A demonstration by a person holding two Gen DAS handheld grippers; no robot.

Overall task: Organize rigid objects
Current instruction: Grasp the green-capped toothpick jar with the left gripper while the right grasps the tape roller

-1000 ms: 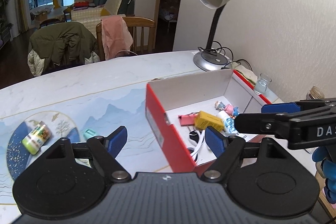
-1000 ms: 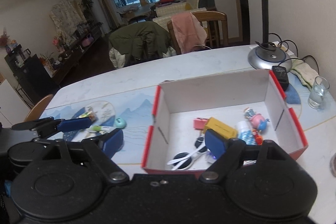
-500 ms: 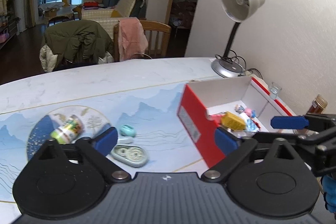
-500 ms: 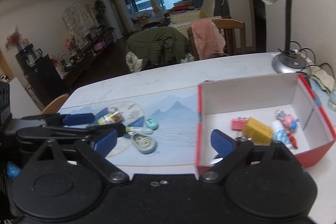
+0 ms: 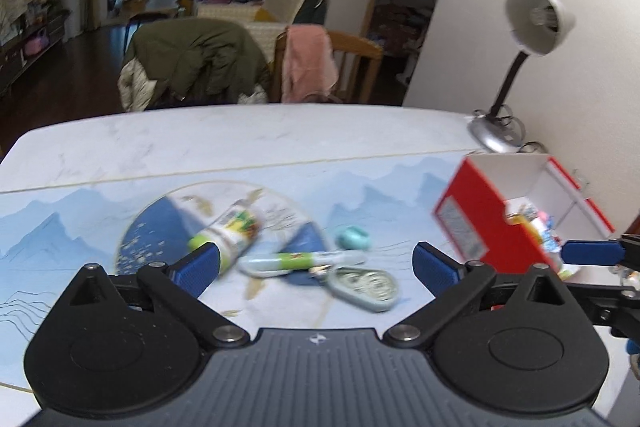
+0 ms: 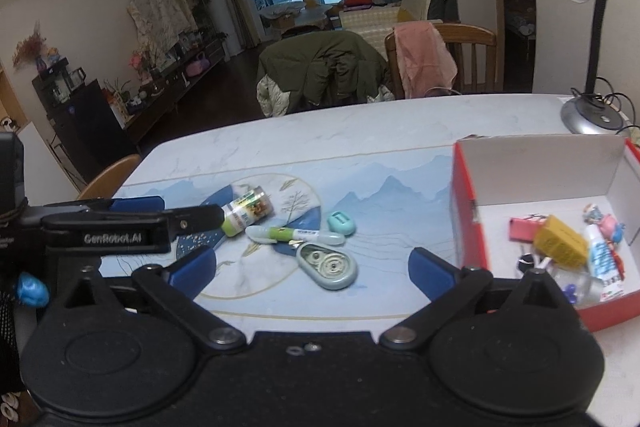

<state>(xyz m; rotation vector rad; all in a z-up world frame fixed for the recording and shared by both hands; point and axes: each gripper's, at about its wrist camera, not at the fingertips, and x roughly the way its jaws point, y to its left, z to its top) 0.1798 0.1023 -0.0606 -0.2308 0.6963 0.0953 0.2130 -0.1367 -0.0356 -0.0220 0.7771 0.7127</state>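
On the blue placemat lie a small green-capped bottle [image 5: 228, 231] [image 6: 248, 209], a green-and-white pen [image 5: 296, 261] [image 6: 296, 235], a teal oval case [image 5: 352, 238] [image 6: 341, 223] and a grey-green tape dispenser [image 5: 362, 285] [image 6: 326, 265]. To their right stands the red box [image 5: 468, 223] [image 6: 466, 227], holding a pink clip [image 6: 522, 229], a yellow block [image 6: 560, 243], a tube and a small figure. My left gripper [image 5: 316, 265] hovers open before the loose items, holding nothing. The jaws of my right gripper [image 6: 311, 268] are opening, with nothing between them.
A desk lamp [image 6: 588, 115] stands behind the box by the wall. Chairs draped with a green coat [image 6: 324, 71] and a pink cloth [image 6: 424, 63] line the table's far edge. A wooden chair back [image 6: 106, 179] shows at the left end.
Both grippers have swung left, away from the box and toward the loose items on the mat. Both sets of jaws have spread wider.
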